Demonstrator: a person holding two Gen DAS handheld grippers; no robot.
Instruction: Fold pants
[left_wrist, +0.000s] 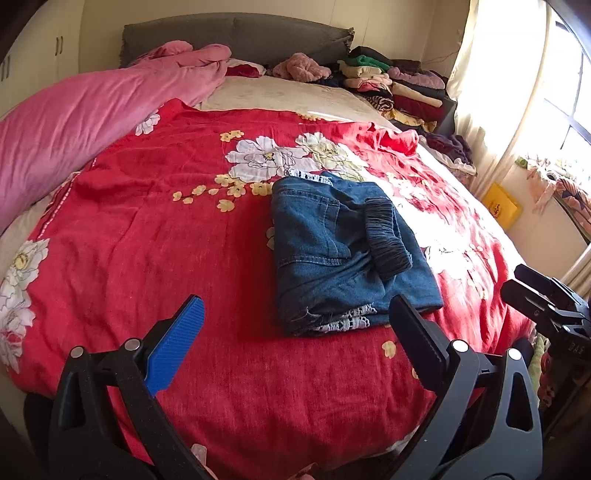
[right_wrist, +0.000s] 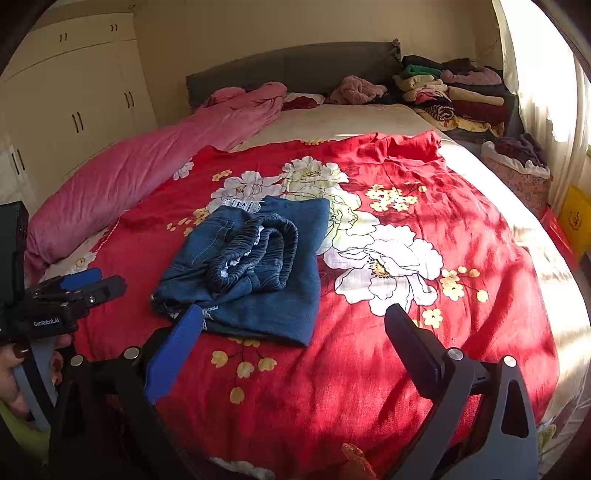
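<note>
Left wrist view: left gripper (left_wrist: 295, 332) wide open, empty, hovering over bed's near edge. Folded pants (left_wrist: 343, 251) lie just beyond fingertips, mid-bed on red floral cover (left_wrist: 166, 221), elastic waistband on top. Right wrist view: right gripper (right_wrist: 295, 332) also wide open, empty; pants (right_wrist: 255, 273) beyond its blue finger (right_wrist: 173, 354). Pink quilt (right_wrist: 147, 166) along bed's left edge; clothes stack (right_wrist: 454, 96) at far right corner.

Harsh window (left_wrist: 565, 92) glare, fisheye-warped edges
</note>
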